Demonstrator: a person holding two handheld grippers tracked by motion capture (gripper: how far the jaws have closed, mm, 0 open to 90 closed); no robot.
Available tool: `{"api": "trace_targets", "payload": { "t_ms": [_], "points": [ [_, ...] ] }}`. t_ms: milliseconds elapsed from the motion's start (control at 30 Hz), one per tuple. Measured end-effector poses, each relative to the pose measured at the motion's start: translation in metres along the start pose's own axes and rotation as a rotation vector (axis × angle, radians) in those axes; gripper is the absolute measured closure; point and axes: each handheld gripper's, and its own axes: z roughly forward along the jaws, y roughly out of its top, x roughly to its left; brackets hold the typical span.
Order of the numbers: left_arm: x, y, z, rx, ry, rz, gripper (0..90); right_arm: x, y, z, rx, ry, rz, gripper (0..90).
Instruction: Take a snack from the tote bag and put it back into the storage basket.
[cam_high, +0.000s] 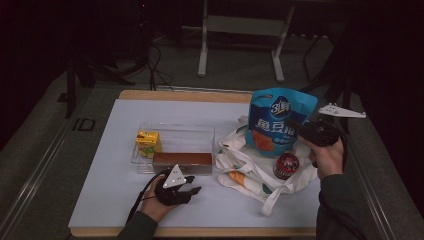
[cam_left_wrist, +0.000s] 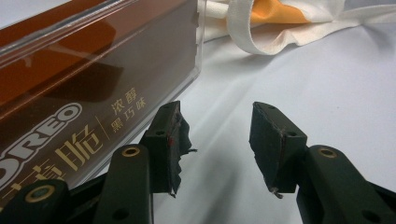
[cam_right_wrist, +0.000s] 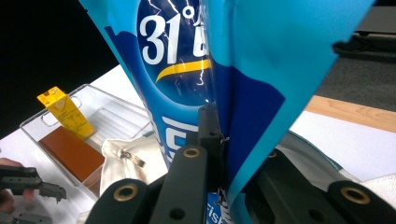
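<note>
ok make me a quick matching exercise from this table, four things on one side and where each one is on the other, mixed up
Things:
1. blue snack bag
2. yellow juice carton
3. brown Oreo box
4. red-lidded jar

Places:
A. lying along the near wall inside the clear tray
B. resting on the white tote bag
C. pinched in the right gripper, raised above the tote bag
D. standing in the left end of the clear tray

Pairs: 1-C, 2-D, 3-A, 4-B
</note>
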Motion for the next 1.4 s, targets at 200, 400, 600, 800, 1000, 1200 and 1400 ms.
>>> {"api": "trace_targets", "payload": {
  "t_ms": [200, 400, 600, 800, 1000, 1200, 1400],
  "points": [
    [0.000, 0.000, 0.000, 0.001, 0.000, 0.001, 54.1, 0.003, 0.002, -0.004, -0.003, 0.007, 0.002, 88.3],
    [-0.001, 0.000, 0.000, 0.005, 0.000, 0.008, 54.1, 0.005, 0.005, -0.009, -0.011, 0.014, 0.003, 88.3],
    [-0.001, 0.000, 0.000, 0.006, 0.002, 0.010, 54.0, 0.010, 0.011, -0.016, -0.017, 0.048, 0.005, 88.5],
    [-0.001, 0.000, 0.001, 0.006, 0.001, 0.009, 54.0, 0.016, 0.013, -0.019, -0.025, 0.068, 0.002, 88.5],
    [-0.001, 0.000, 0.001, 0.006, -0.002, 0.007, 54.1, 0.018, 0.017, -0.020, -0.031, 0.080, 0.006, 88.7],
    [-0.001, 0.000, 0.001, 0.006, -0.001, 0.009, 54.0, 0.026, 0.025, -0.023, -0.041, 0.096, -0.010, 88.7],
    [-0.001, 0.000, 0.001, 0.006, -0.002, 0.008, 54.1, 0.031, 0.031, -0.024, -0.046, 0.106, -0.013, 88.7]
  ]
}}
